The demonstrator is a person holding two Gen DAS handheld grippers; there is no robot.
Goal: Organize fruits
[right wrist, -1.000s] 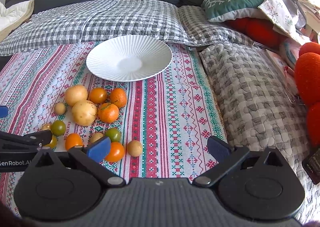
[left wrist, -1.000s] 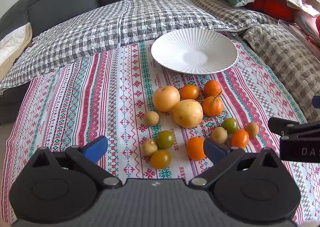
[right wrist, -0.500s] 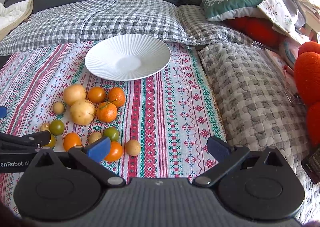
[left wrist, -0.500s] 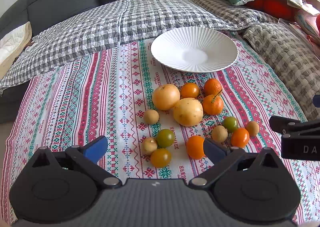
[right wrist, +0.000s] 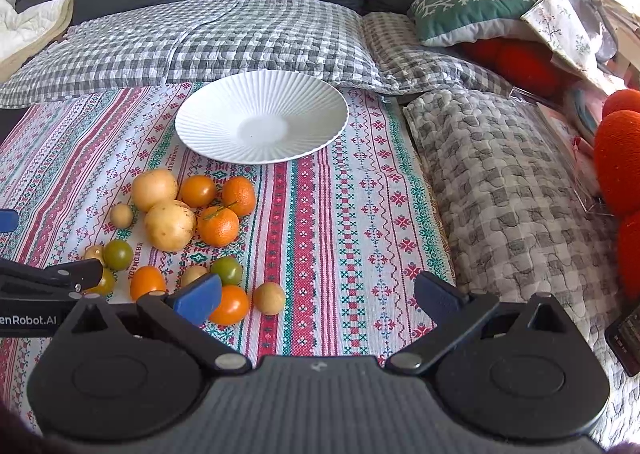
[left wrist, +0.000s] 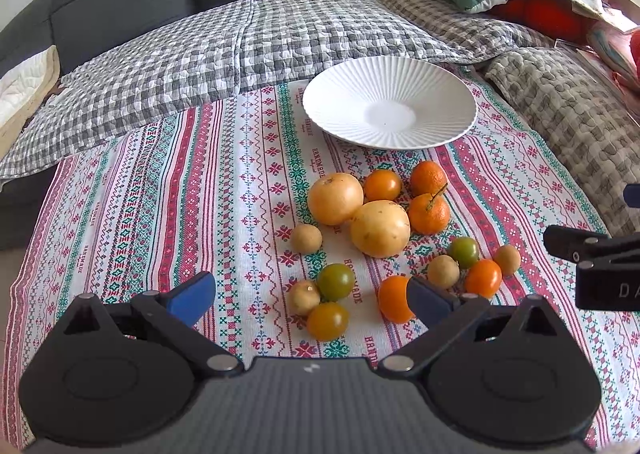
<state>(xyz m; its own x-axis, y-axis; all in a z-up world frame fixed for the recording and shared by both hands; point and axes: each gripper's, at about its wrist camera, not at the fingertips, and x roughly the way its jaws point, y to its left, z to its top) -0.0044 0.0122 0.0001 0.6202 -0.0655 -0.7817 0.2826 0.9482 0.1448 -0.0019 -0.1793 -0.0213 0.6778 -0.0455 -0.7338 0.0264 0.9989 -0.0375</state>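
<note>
Presently | fruits [left wrist: 380,228] all loose on the patterned cloth [left wrist: 224,189], just short of the bare white plate [left wrist: 390,101] | left gripper [left wrist: 310,298] and right gripper [right wrist: 318,298] both spread wide, holding nothing, likely readied for a first pick.

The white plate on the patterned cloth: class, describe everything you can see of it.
The white plate is round and shallow, with fine ribs fanning from a smooth flat centre to a slightly scalloped rim. It looks like glazed ceramic. It lies upright and flat on the striped embroidered cloth, near the far edge, next to the grey checked quilt. Nothing is on it. The fruits lie on the cloth in front of it; none touches it, and neither gripper is near.
</note>
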